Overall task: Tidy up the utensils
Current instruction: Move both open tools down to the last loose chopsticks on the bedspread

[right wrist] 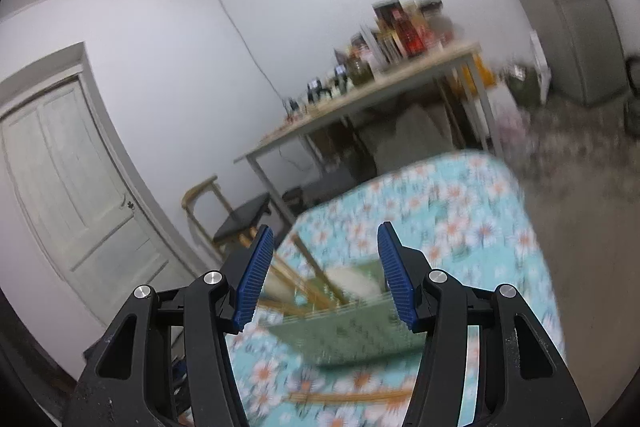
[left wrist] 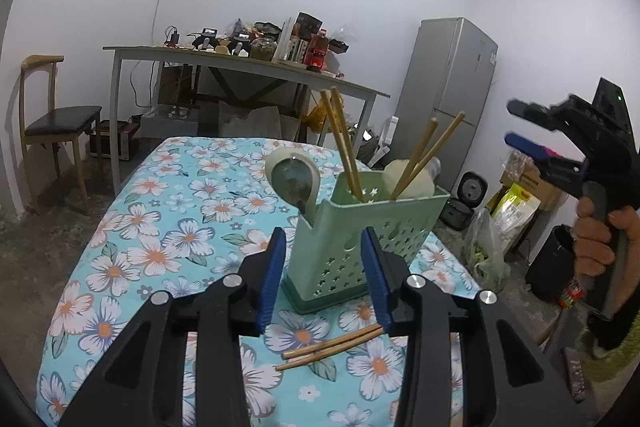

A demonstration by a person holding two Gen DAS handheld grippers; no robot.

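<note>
Two loose chopsticks (left wrist: 330, 341) await sorting near the green holder (left wrist: 360, 235), already stocked with chopsticks and ladle (left wrist: 294, 183); left gripper (left wrist: 324, 281) and right gripper (right wrist: 326, 277) gape empty.

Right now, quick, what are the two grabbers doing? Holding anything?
Left gripper: open, holding nothing, in front of the green holder.
Right gripper: open, holding nothing.

A mint-green star-perforated utensil holder (left wrist: 360, 227) and tan wooden chopsticks (left wrist: 332, 347) sit on a turquoise worktop cloth (left wrist: 160, 227) with white-and-orange flowers.
</note>
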